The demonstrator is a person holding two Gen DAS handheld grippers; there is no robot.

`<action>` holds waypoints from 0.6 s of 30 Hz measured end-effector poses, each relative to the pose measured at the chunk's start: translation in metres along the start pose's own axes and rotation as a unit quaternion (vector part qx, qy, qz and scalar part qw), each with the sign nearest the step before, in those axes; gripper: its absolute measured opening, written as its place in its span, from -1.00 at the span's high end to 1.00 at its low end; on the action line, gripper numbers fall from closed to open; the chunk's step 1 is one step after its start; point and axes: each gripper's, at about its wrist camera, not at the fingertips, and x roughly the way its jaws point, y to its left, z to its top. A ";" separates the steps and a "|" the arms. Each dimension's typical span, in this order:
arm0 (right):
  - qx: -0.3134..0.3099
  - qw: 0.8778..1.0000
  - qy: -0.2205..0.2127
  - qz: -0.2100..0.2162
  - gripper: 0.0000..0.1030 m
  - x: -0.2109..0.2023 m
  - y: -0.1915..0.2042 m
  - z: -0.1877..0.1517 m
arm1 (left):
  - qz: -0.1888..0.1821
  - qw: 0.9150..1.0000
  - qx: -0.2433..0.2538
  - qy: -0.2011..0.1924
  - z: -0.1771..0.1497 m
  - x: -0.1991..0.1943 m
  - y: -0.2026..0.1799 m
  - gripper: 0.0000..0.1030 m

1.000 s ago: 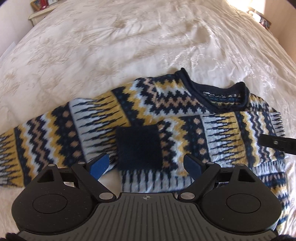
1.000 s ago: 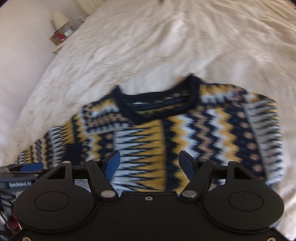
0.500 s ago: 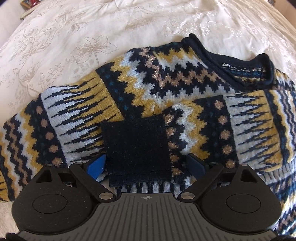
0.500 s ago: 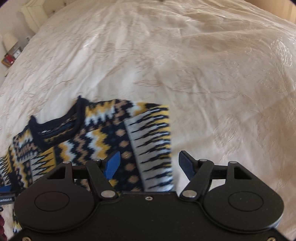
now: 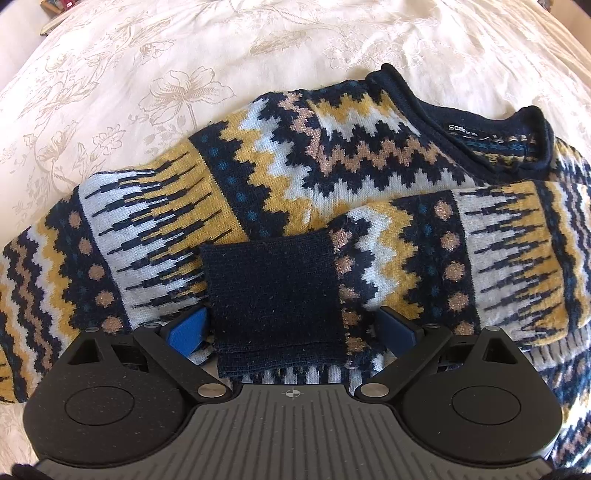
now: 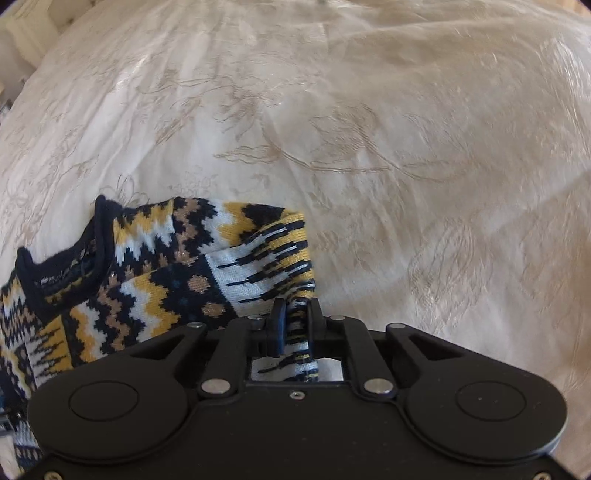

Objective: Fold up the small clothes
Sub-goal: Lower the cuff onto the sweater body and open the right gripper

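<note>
1 claw (image 6: 294,325) closing on sweater (image 6: 258,258)

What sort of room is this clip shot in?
Most likely a bedroom: the patterned sweater lies on a wide cream bedspread with embroidered flowers, soft and rumpled like a made bed, and a small cluttered shelf or nightstand shows at its edge.

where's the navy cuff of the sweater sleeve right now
In the left wrist view, the navy cuff lies low and central on the patterned sweater, on the sleeve folded across its front, between the left gripper's spread fingers.
</note>
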 end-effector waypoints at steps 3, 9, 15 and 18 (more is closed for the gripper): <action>0.001 1.000 -0.018 0.004 0.13 -0.016 -0.001 -0.004 | -0.003 1.000 -0.001 -0.002 0.001 -0.001 0.000 -0.94; -0.021 0.999 0.000 -0.024 -0.13 -0.029 -0.008 -0.036 | -0.006 1.000 -0.013 -0.010 0.000 0.002 0.003 -1.00; 0.012 1.000 -0.008 -0.026 -0.34 -0.045 -0.030 -0.058 | -0.003 0.999 -0.006 -0.035 -0.007 0.002 0.001 -1.00; -0.001 1.000 -0.023 -0.019 -0.51 -0.061 -0.026 -0.063 | -0.006 0.999 -0.008 -0.039 -0.008 0.002 0.001 -1.00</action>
